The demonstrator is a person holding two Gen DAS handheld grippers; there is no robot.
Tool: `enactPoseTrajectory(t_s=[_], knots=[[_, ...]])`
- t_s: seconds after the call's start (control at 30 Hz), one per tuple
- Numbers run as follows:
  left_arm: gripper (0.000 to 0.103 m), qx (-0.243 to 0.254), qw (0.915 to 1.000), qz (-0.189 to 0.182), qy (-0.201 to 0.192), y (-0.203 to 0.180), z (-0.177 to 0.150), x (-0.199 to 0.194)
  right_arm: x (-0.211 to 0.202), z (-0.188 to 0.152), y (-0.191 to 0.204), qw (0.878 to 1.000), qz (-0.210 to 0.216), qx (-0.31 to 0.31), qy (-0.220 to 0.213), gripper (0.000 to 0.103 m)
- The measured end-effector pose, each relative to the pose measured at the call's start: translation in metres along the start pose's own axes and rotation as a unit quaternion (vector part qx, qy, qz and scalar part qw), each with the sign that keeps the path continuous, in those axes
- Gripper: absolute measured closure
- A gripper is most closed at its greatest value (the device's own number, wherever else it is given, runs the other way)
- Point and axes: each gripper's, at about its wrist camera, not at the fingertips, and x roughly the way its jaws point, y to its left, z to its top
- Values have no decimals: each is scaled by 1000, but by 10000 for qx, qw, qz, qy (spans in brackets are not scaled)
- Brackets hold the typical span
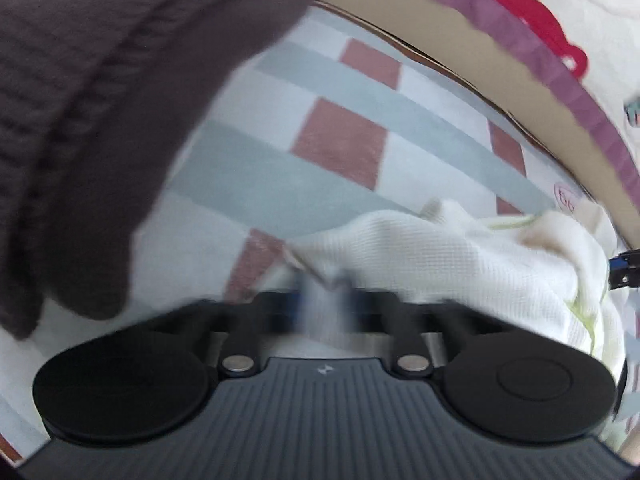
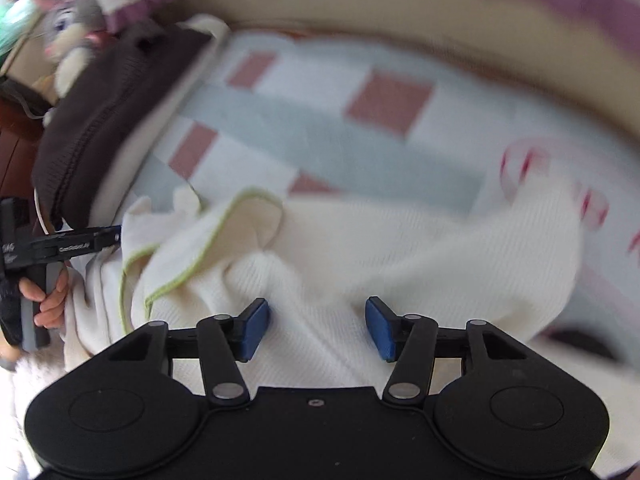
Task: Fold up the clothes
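On the checked bedspread [image 2: 360,148], near its front edge, a cream garment [image 2: 420,248] with green piping lies crumpled, and a folded dark brown garment [image 2: 104,120] sits toward the left edge. The left gripper [image 1: 326,300] is closed, seemingly pinching the cream garment's edge through the blur. The right gripper [image 2: 316,328] hovers over the cream fabric, jaws apart, holding nothing.

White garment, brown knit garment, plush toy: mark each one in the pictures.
White garment [image 2: 400,248]: right wrist view, on its flat ribbed middle.
Brown knit garment [image 1: 80,100]: left wrist view, on its ribbed knit surface.
Plush toy [image 2: 66,28]: right wrist view, on its grey head, blurred.
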Motion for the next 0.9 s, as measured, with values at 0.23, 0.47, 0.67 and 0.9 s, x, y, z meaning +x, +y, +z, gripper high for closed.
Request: enactPoseTrajectory(t_s=[0.23, 0.47, 0.67, 0.9], knots=[[103, 658, 9733, 382, -2167, -15, -12, -88, -81, -28, 54, 9726, 295, -1359, -1864, 94], [100, 287, 9845, -306, -1701, 3, -8, -82, -68, -20, 60, 9670, -1059, -1492, -1771, 95], [75, 325, 9933, 355, -1053, 7, -5, -59, -29, -13, 33, 9883, -1150, -780, -631, 89], [60, 54, 9948, -401, -931, 5, -13, -85, -21, -6, 8, 9978, -431, 206, -450, 69]])
